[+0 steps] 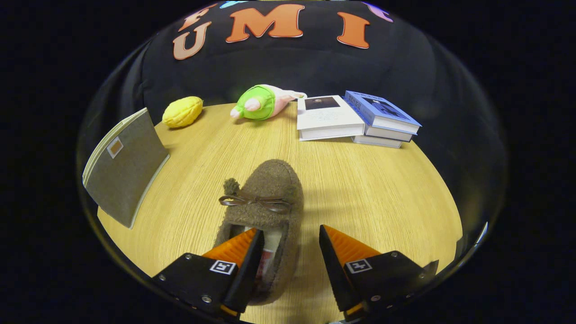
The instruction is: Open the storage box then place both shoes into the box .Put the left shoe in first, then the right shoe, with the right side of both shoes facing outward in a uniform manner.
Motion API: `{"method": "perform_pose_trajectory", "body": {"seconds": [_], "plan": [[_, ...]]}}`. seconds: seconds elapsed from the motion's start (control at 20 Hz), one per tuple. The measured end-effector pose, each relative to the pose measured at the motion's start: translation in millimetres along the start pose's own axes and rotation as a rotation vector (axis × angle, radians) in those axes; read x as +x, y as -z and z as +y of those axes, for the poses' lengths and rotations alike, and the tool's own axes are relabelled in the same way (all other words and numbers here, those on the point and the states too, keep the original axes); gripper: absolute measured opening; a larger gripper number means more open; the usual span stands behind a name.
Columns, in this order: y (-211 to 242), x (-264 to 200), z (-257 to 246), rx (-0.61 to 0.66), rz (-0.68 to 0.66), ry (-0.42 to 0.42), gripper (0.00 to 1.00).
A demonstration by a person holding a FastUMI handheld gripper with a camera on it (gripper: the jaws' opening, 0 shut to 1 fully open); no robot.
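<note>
Tool: tool (288,236) spread wide, grasping nothing; one finger sits over the slipper's opening, the other is off its side above bare worktop (382,189).
Slipper: brown fuzzy slipper (265,198) with a bow, at the worktop's near edge, toe pointing toward the far edge.
Folder: grey folder (123,164) at the left edge.
Far edge: yellow toy (182,111), green and pink plush (261,102), stacked books (355,119).

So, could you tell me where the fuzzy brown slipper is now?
The fuzzy brown slipper lies on the wooden table, its side wall between the open gripper fingers.
</note>
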State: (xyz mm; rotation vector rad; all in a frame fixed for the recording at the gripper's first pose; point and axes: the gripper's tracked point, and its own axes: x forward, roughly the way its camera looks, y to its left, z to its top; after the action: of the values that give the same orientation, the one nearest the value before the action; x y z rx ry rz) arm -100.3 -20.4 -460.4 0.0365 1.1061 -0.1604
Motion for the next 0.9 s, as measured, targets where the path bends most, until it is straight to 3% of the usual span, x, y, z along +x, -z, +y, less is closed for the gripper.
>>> {"method": "perform_pose_trajectory", "body": {"seconds": [0.2, 0.45, 0.55, 0.9], "plan": [[3.0, 16.6, 9.3, 0.039, -0.011, -0.015, 0.52], [-2.5, 20.2, 2.5, 0.089, -0.044, 0.041, 0.14], [-6.6, 15.5, 6.1, 0.125, -0.046, 0.032, 0.06], [-55.0, -19.2, 55.0, 0.251, -0.081, -0.084, 0.05]]}}
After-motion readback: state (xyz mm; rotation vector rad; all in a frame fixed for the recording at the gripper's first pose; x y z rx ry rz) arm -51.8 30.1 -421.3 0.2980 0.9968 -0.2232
